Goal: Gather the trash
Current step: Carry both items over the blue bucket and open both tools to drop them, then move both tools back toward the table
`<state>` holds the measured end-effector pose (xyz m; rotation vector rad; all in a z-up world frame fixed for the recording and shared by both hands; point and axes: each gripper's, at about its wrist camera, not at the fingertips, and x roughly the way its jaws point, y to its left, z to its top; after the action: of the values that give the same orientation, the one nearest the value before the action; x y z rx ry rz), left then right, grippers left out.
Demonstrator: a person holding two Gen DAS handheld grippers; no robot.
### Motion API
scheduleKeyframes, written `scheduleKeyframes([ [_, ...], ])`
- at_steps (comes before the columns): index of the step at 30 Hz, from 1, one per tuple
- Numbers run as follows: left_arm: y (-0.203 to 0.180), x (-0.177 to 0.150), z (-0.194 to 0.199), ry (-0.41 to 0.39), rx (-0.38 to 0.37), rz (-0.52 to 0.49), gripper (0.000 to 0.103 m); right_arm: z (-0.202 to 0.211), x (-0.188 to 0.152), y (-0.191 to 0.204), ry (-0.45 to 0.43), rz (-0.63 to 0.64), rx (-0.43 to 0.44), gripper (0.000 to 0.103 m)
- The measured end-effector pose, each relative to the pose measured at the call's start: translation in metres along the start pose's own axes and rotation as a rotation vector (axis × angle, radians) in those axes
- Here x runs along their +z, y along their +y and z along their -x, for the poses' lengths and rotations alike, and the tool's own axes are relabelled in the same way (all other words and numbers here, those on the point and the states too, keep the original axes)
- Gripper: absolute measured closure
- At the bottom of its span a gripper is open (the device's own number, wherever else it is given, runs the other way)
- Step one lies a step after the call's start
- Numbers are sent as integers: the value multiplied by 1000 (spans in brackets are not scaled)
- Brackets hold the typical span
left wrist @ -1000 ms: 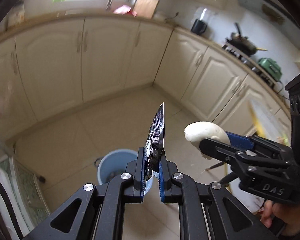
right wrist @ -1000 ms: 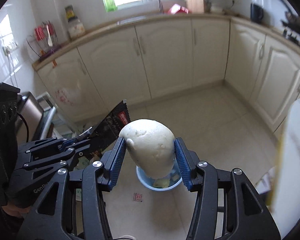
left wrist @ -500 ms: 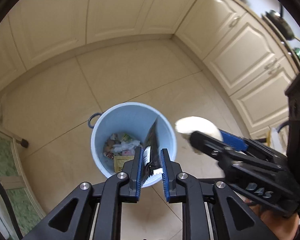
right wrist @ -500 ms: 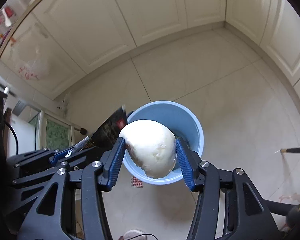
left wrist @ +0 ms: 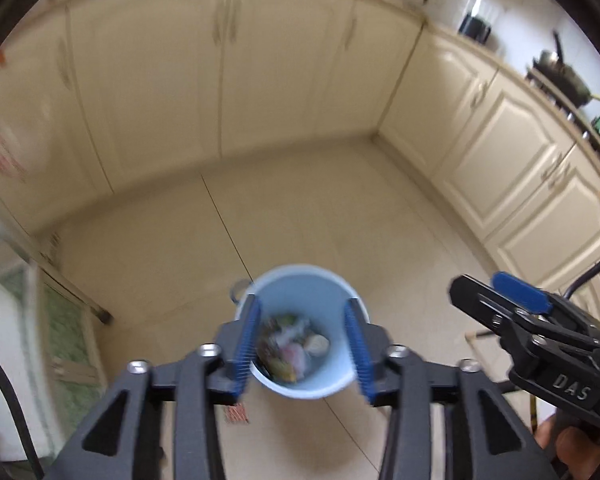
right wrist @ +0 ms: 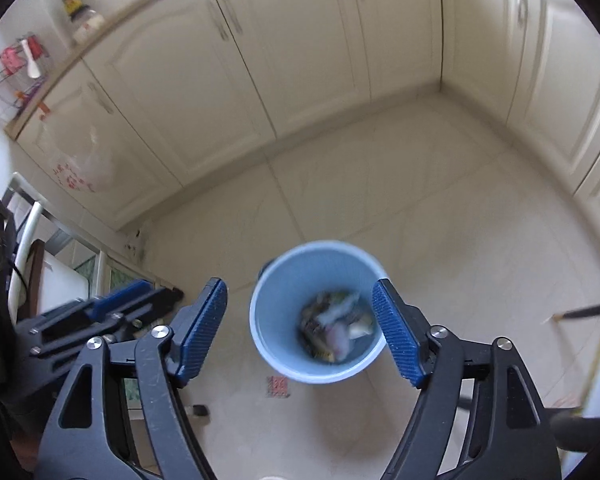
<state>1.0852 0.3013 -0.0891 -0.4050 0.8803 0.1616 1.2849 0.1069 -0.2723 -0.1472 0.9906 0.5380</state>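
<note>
A light blue trash bin [left wrist: 336, 292] stands on the tiled floor below both grippers; it also shows in the right wrist view [right wrist: 276, 312]. Mixed trash [left wrist: 292, 348] lies at its bottom, also in the right wrist view [right wrist: 334, 328]. My left gripper [left wrist: 302, 346] is open and empty above the bin. My right gripper [right wrist: 300, 332] is open and empty above the bin too, and it shows at the right of the left wrist view [left wrist: 500, 300].
Cream kitchen cabinets [left wrist: 228, 80] line the far and right walls. A small red scrap [right wrist: 278, 386] lies on the floor beside the bin. A glass-fronted cabinet [left wrist: 60, 320] stands at the left. A broom handle [right wrist: 584, 312] lies at the right.
Both grippers opened. The dark wrapper left the left gripper and the white bun left the right gripper; both are gone from the jaws, above the bin.
</note>
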Motion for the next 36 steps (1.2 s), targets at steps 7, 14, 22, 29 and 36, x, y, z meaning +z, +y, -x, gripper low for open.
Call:
scheduleKeyframes([
  [7,-70,26,121,-267,7,-60,34,151,6,30,-230,62,-55,14],
  [14,-146,25,219,-476,7,-98,11,308,-19,59,-447,108,-117,3],
  [22,-227,-1,284,-661,-44,-136,1,462,-73,70,-646,62,-196,0],
  [29,-288,-34,309,-744,-149,-224,1,574,-130,68,-753,-4,-289,0],
  [36,-249,-113,358,-841,-214,-281,1,655,-178,66,-861,-51,-404,0],
])
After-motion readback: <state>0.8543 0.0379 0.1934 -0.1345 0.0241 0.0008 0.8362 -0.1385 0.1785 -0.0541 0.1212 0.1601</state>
